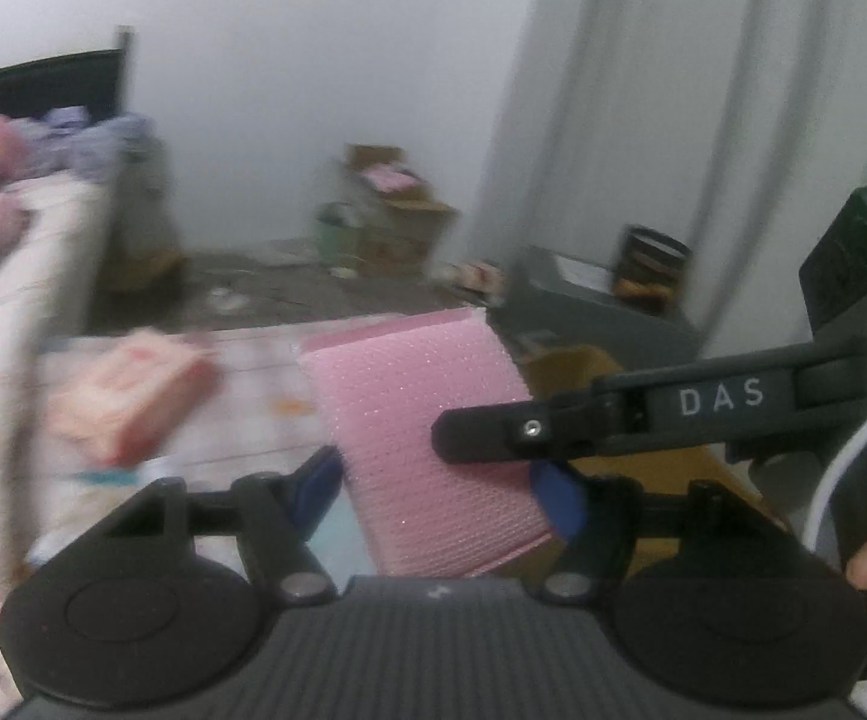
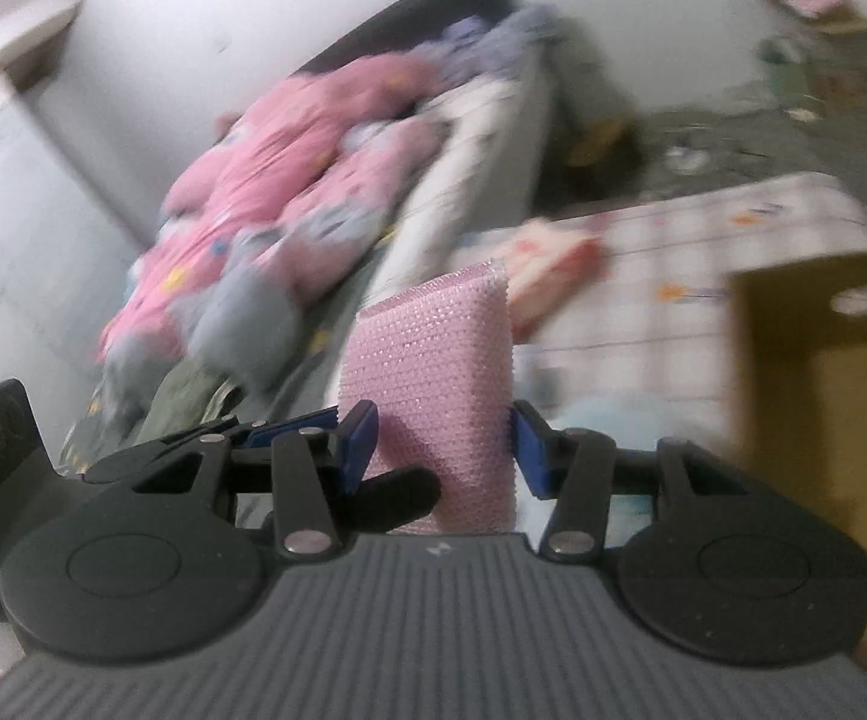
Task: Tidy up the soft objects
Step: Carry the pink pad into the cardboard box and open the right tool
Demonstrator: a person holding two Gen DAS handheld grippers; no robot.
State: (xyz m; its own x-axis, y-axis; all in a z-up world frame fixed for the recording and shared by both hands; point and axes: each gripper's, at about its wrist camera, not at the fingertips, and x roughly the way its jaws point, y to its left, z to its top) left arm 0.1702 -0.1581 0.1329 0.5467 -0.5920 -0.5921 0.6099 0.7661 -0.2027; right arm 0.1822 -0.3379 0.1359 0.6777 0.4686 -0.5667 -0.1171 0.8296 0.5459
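A pink textured sponge pad [image 1: 433, 438] is held between both grippers above a table with a checked cloth [image 1: 253, 384]. My left gripper [image 1: 439, 498] has its blue pads against the pad's two sides. My right gripper [image 2: 442, 450] also clasps the same pink pad [image 2: 433, 384], which stands upright between its blue fingers. The right gripper's black finger marked DAS [image 1: 643, 420] crosses in front of the pad in the left wrist view. A pink and white soft packet [image 1: 127, 402] lies on the cloth to the left.
A brown cardboard box [image 2: 823, 384] stands at the right, close to the grippers. A bed with a pink patterned quilt [image 2: 289, 192] is at the left. Boxes and clutter [image 1: 385, 222] sit on the dark floor by the far wall, beside grey curtains [image 1: 703, 120].
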